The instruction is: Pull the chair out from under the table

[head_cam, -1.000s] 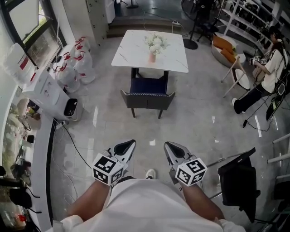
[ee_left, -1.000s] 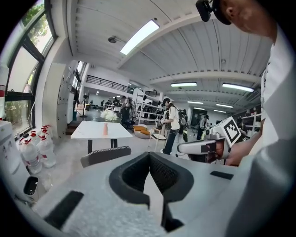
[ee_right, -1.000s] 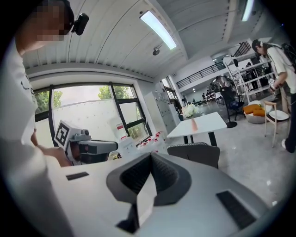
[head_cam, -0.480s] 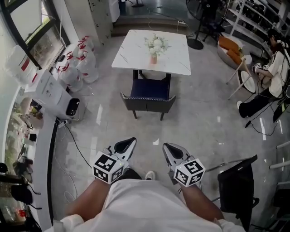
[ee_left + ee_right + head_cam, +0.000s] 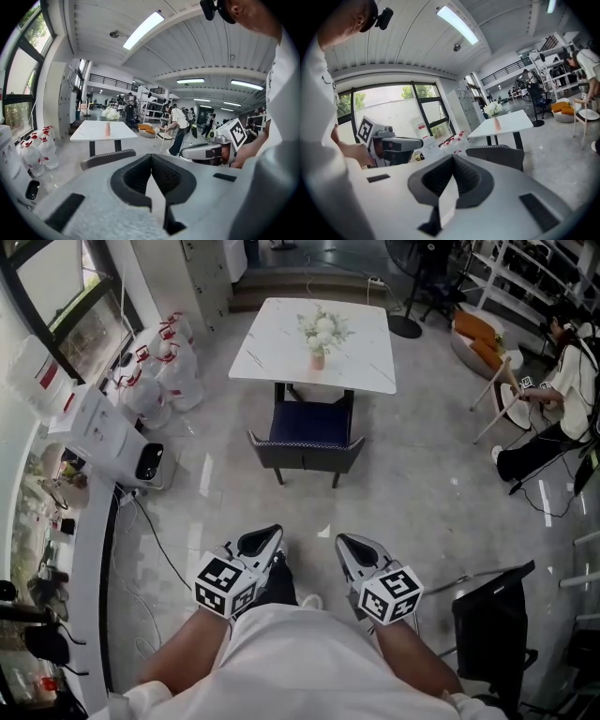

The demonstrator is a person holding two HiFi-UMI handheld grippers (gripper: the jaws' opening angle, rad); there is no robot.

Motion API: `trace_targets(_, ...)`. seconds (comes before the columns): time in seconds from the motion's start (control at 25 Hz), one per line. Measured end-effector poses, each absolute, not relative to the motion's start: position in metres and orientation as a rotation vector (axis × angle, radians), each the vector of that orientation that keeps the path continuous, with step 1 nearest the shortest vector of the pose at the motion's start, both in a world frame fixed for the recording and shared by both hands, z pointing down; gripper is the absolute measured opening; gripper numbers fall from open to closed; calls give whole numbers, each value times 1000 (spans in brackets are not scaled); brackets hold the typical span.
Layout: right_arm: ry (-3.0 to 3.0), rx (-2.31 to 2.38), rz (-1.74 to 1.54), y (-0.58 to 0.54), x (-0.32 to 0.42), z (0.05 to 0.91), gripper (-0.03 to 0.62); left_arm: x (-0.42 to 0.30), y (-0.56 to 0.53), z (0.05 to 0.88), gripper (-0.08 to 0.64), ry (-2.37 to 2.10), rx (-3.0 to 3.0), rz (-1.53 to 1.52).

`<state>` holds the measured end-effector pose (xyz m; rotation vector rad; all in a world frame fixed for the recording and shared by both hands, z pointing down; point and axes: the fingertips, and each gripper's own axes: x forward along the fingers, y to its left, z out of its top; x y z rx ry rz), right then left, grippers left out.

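A dark grey chair [image 5: 306, 442] with a blue seat stands half tucked under a white marble table [image 5: 314, 343] that carries a pink vase of white flowers [image 5: 319, 334]. The chair's back also shows in the left gripper view [image 5: 107, 158] and in the right gripper view [image 5: 497, 156]. My left gripper [image 5: 269, 540] and right gripper [image 5: 347, 545] are held side by side close to my body, well short of the chair. Both are shut with nothing between their jaws.
Water jugs [image 5: 157, 362] and a white dispenser [image 5: 103, 427] line the left wall, with a cable on the floor. A black chair [image 5: 492, 620] stands at my right. A seated person [image 5: 562, 399] and a wooden stool [image 5: 502, 395] are at the far right.
The chair and table sit slightly lower and nearer in the head view as I step forward. Both grippers stay shut in the same pose.
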<state>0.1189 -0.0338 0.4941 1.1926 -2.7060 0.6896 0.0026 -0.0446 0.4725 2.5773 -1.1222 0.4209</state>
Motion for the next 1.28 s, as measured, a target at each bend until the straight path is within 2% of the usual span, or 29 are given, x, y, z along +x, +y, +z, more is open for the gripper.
trace_targets(0.56, -2660, 1192, 661, -89, 107, 501, 6, -4, -105, 480, 9, -1085, 2582, 419)
trace_targets(1.28, -2600, 1306, 563, -251, 51, 474, 6, -28, -262, 452, 9, -885, 2743, 415)
